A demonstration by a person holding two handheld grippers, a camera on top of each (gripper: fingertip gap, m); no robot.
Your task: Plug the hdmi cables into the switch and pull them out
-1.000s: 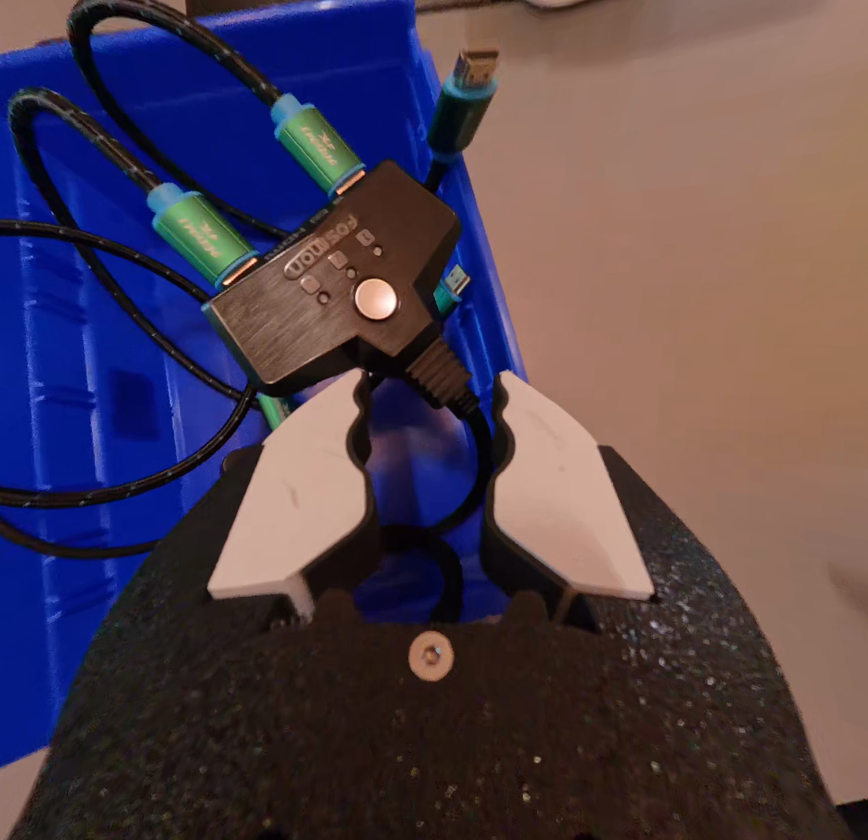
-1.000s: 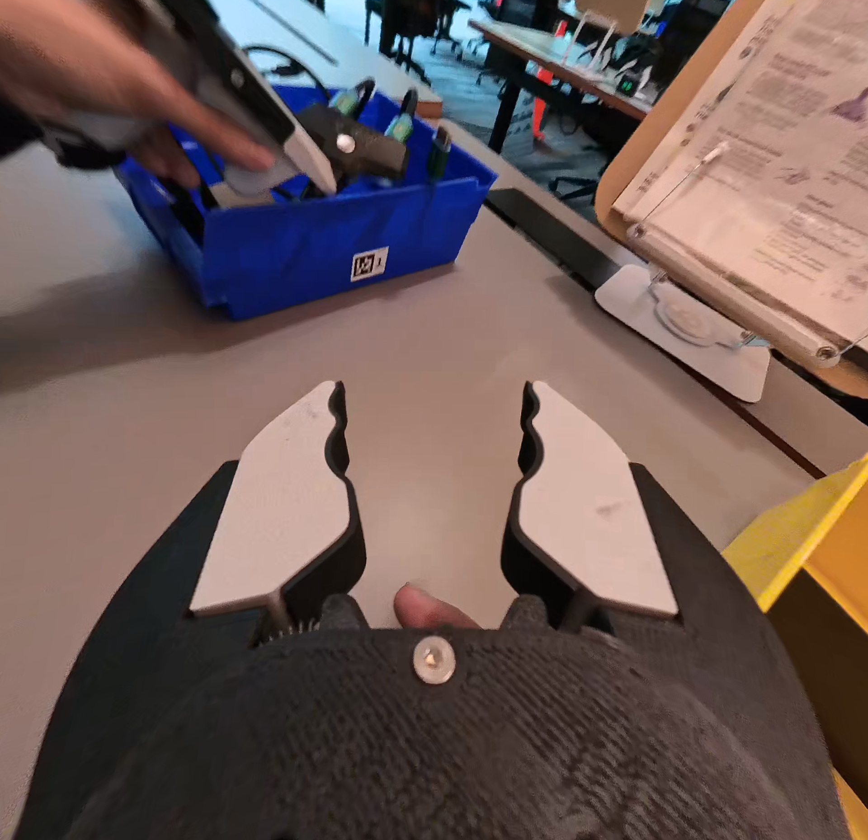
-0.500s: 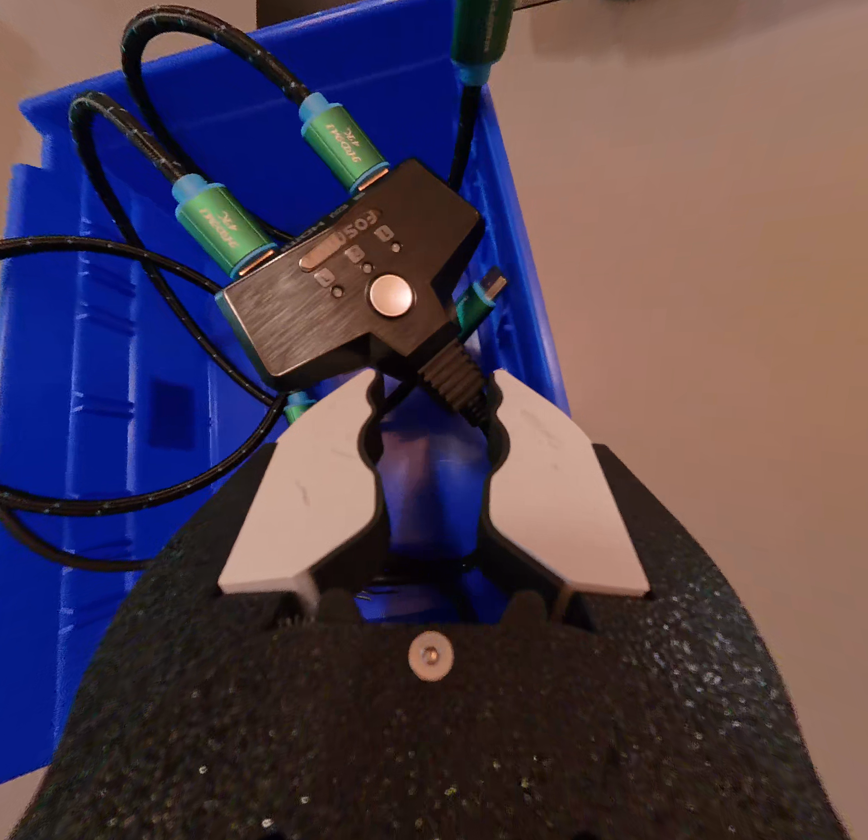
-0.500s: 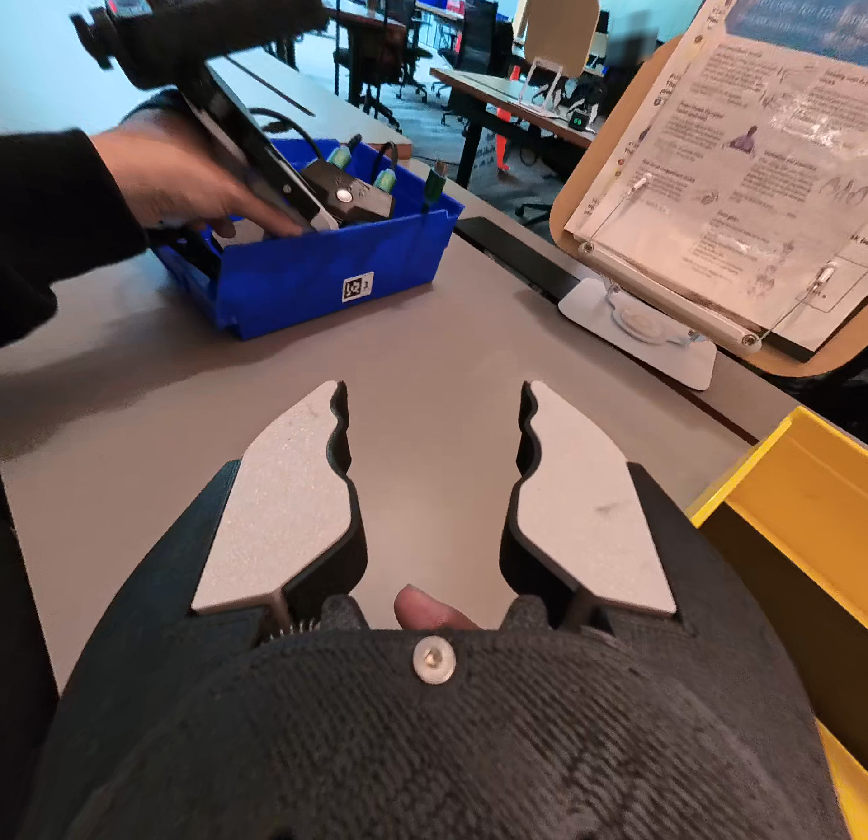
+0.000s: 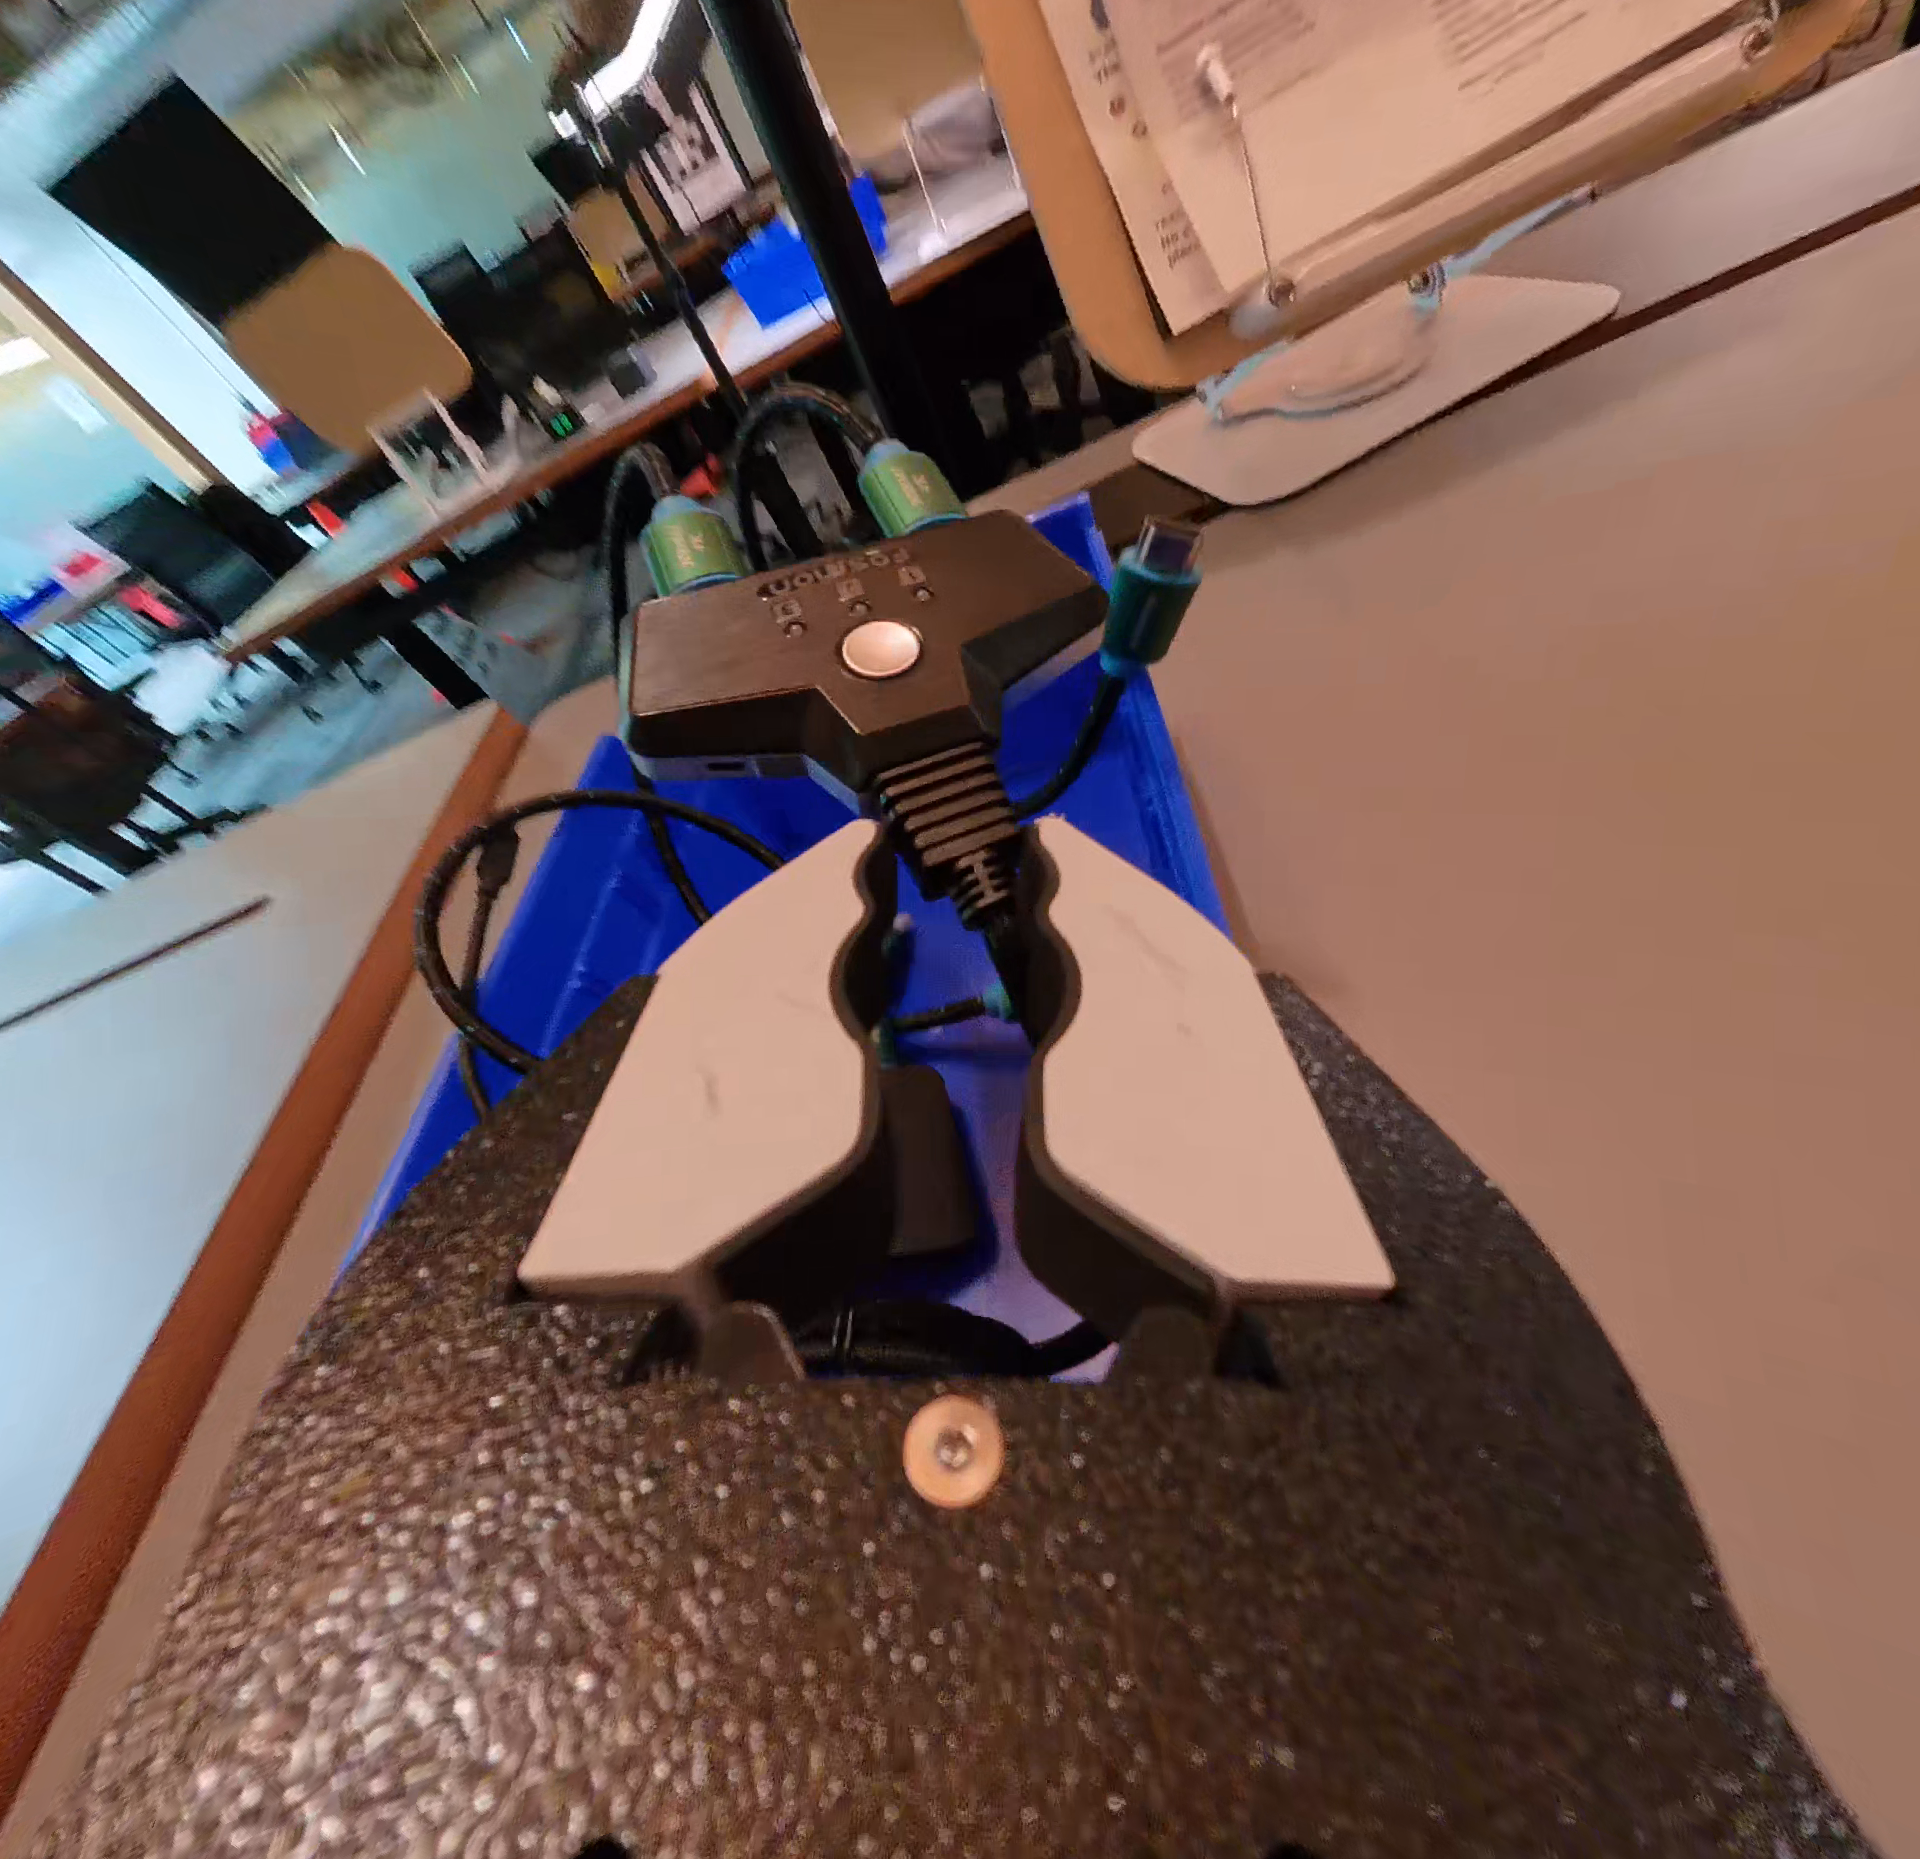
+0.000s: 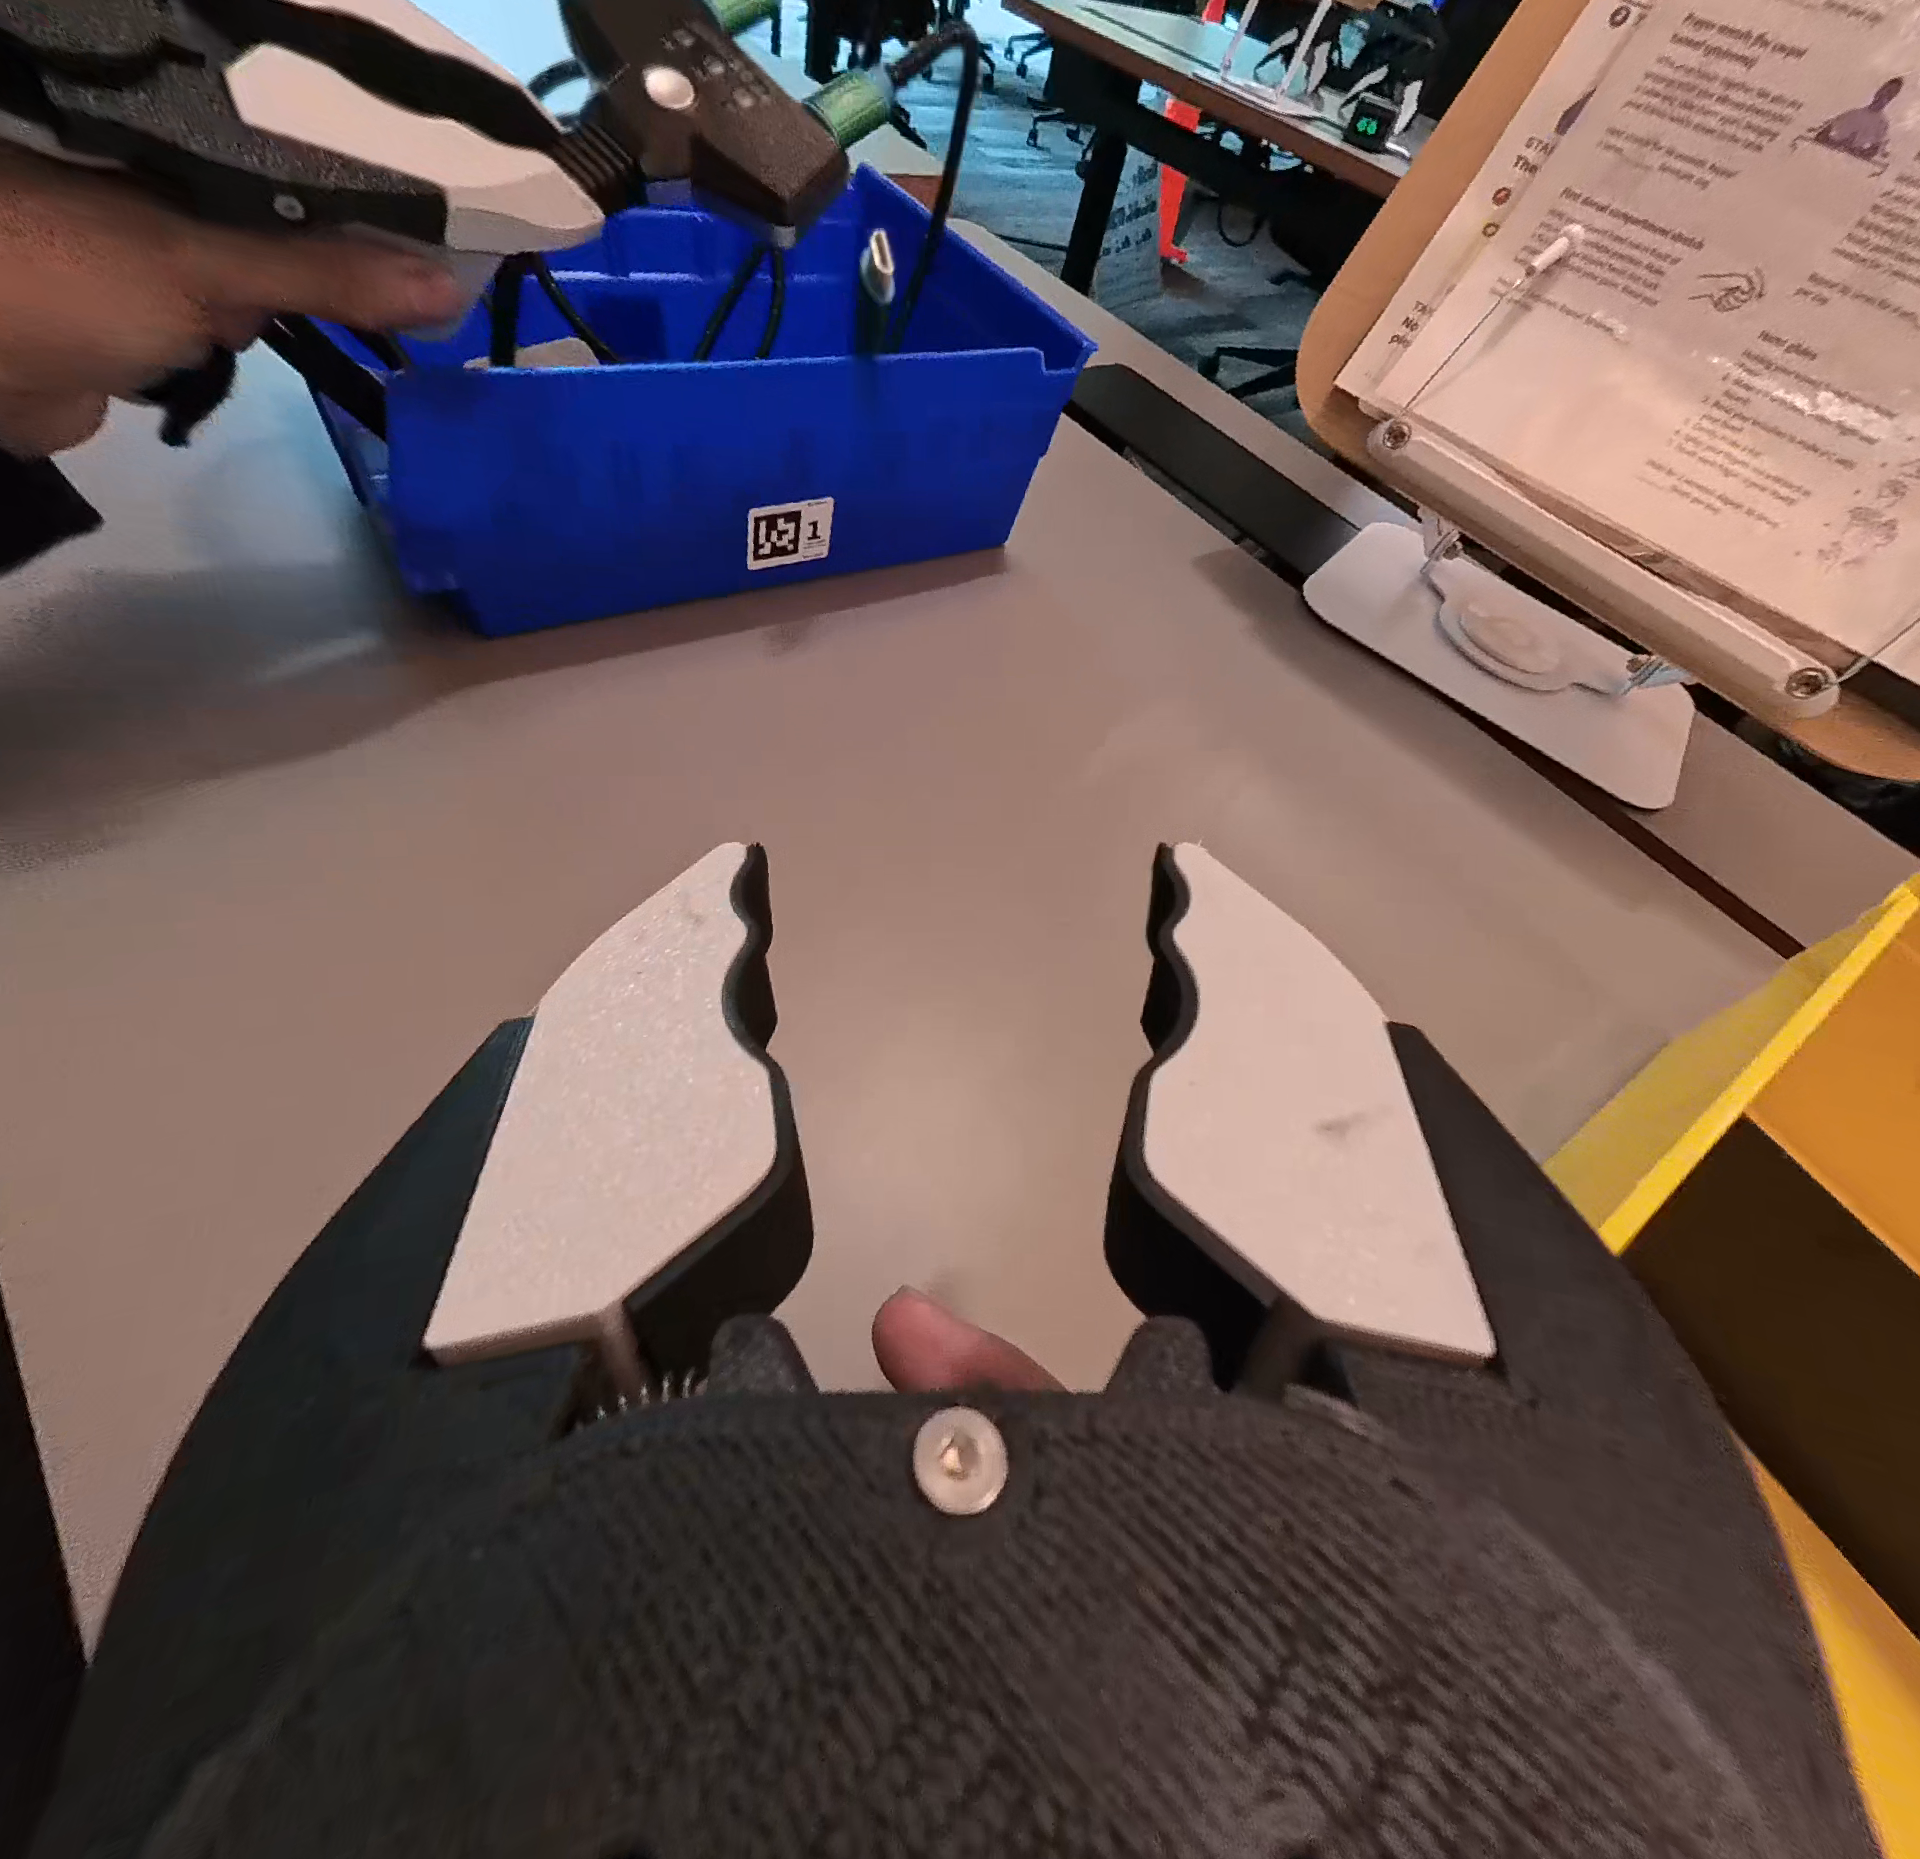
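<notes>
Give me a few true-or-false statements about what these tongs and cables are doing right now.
1. The left tongs grip the black switch by its ribbed cable collar. True.
2. The switch lies on the bottom of the blue bin. False: it is held up above the bin.
3. Two green plugs sit in the switch. True.
4. The right tongs hold a cable. False: they are open and hold nothing, above the grey table.
5. The bin carries a small square label. True.
</notes>
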